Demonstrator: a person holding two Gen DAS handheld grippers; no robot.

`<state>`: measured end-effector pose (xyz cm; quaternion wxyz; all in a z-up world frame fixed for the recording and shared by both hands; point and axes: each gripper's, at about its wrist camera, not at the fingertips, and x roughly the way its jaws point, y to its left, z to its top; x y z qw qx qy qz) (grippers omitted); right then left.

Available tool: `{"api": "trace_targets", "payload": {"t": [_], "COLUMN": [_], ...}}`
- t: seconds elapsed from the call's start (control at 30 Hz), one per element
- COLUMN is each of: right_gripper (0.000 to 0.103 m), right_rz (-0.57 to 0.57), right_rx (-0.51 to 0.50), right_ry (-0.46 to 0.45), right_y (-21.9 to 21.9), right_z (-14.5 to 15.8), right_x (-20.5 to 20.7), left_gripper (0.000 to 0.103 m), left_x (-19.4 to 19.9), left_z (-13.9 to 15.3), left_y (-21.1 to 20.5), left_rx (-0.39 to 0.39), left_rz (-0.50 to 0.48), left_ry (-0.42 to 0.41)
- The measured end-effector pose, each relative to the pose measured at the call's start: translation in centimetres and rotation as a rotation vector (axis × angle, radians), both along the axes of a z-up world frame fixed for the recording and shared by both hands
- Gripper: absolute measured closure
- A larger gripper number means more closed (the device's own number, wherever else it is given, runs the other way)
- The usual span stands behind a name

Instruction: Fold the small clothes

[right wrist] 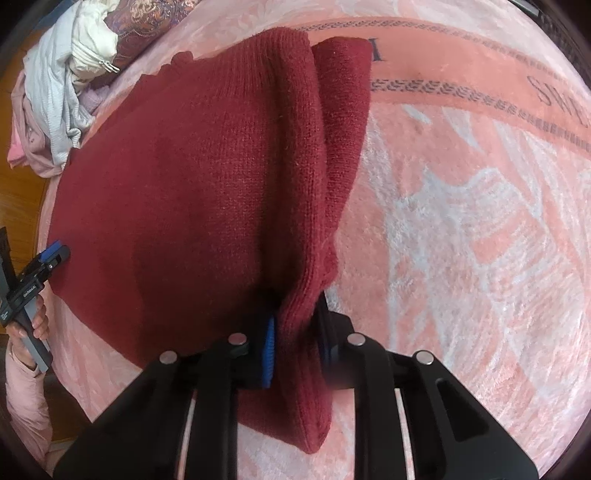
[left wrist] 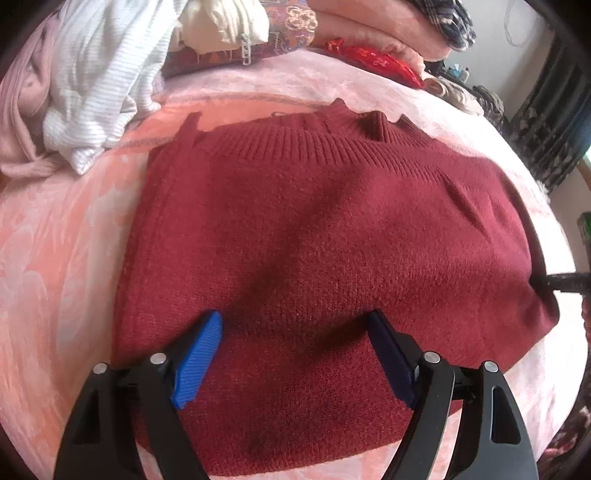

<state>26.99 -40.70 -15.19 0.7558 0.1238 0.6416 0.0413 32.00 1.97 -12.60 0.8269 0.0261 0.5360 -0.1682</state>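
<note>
A dark red knitted sweater (left wrist: 314, 229) lies spread on a pink blanket (left wrist: 55, 258), its ribbed collar at the far side. My left gripper (left wrist: 295, 328) hovers open over the sweater's near part, blue pads wide apart, nothing between them. In the right wrist view the same sweater (right wrist: 184, 184) fills the left half, and its right edge is gathered into a raised fold. My right gripper (right wrist: 297, 332) is shut on that fold, which runs between the fingers and hangs toward the camera. The left gripper (right wrist: 55, 254) shows at the sweater's far left edge, held by a hand.
A heap of white and pale pink clothes (left wrist: 85, 92) lies at the back left of the bed, with cream fabric and a patterned cushion (left wrist: 291, 29) behind. A red item (left wrist: 373, 61) sits beyond the collar. Bare pink blanket (right wrist: 461, 221) stretches to the right of the sweater.
</note>
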Motion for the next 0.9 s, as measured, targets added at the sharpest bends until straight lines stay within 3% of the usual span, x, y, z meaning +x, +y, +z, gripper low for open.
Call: {"api": "trace_targets", "payload": {"t": [0.2, 0.5, 0.73, 0.9], "right_gripper": [0.088, 0.093, 0.093, 0.093], "right_rz": [-0.033, -0.038, 0.056, 0.157], "right_rx": [-0.003, -0.044, 0.012, 0.055], "right_ry": [-0.004, -0.001, -0.097, -0.132], "right_y": [0.1, 2.9, 9.7, 15.7], "right_z": [0.4, 3.6, 8.4, 9.3], "right_x": [-0.3, 0.9, 2.5, 3.4], "left_gripper": [0.02, 0.02, 0.023, 0.024], "left_x": [-0.1, 1.2, 1.2, 0.6], "left_z": [0.0, 0.1, 0.7, 1.8], "left_y": [-0.1, 0.1, 1.3, 3.0], "left_rx": [0.011, 0.004, -0.041, -0.075], "left_rz": [0.005, 0.04, 0.04, 0.048], "left_ry": [-0.001, 0.095, 0.111, 0.119]}}
